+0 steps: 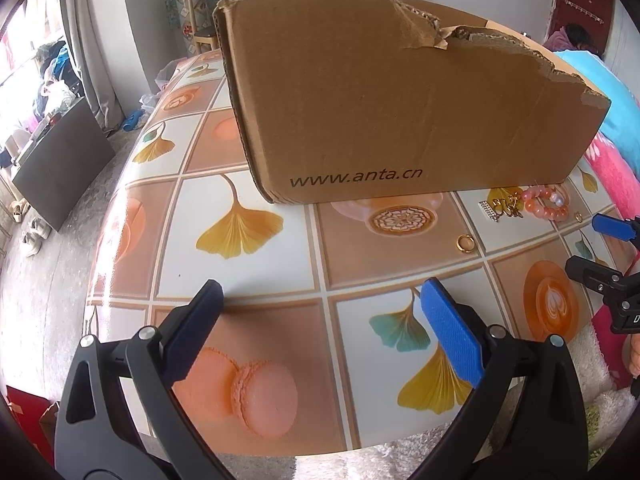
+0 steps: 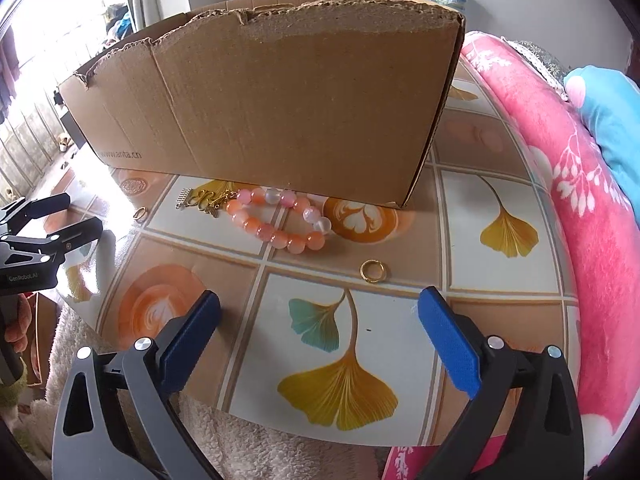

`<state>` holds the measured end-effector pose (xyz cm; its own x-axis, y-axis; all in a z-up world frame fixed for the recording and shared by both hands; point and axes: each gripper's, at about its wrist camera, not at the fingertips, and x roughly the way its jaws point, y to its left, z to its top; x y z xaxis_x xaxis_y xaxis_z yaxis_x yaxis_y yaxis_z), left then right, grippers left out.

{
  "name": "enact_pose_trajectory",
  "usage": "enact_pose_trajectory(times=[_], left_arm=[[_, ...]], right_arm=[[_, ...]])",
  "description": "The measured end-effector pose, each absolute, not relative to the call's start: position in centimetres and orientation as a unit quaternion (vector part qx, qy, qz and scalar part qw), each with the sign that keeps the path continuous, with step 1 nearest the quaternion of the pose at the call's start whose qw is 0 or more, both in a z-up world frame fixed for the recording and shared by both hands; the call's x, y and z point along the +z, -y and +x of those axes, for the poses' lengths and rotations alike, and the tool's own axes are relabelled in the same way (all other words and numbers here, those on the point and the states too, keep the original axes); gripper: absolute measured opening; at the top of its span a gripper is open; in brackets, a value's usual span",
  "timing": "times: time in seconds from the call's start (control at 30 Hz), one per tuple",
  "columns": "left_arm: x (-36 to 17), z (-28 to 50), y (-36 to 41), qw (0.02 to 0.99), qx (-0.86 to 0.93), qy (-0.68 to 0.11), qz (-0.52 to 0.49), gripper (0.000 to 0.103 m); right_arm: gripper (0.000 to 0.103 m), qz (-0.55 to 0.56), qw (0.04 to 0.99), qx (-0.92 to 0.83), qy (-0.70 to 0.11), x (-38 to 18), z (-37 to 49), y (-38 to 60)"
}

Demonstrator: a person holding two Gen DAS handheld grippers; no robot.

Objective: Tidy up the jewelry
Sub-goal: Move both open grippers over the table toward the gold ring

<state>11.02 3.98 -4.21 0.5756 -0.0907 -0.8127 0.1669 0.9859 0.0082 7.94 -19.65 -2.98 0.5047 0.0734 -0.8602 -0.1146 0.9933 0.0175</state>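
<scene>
**Legible markings: two items**

1. "www.anta.cn": dark italic lettering printed low on the long side wall of the cardboard box (image 1: 400, 120), near its left bottom corner. Read in full in the left wrist view. In the right wrist view the same print shows small and faint at the box's lower left, only partly readable.

2. "GenRobot.AI": small pale lettering on the black body of the left gripper (image 2: 36, 256), seen at the left edge of the right wrist view. In the left wrist view, the right gripper (image 1: 608, 264) shows only a cut-off "D" at the frame edge.
</scene>
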Motion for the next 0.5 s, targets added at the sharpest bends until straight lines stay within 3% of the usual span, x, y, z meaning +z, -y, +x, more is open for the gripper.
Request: enact_pose_trajectory(times=[0.3,0.5], left_arm=[[-4.1,11.2,-4.0,0.888,-0.075,-0.451,0.047,0.096],[-2.7,10.2,-2.5,0.897,-0.145,-0.416,0.013,0.089]], right_arm=[[0.097,-0.023,0.869,0.059,-0.491,-3.2,7.8,19.9],[0.097,-0.025,0.871,0.063,-0.487,-3.3,7.8,19.9]])
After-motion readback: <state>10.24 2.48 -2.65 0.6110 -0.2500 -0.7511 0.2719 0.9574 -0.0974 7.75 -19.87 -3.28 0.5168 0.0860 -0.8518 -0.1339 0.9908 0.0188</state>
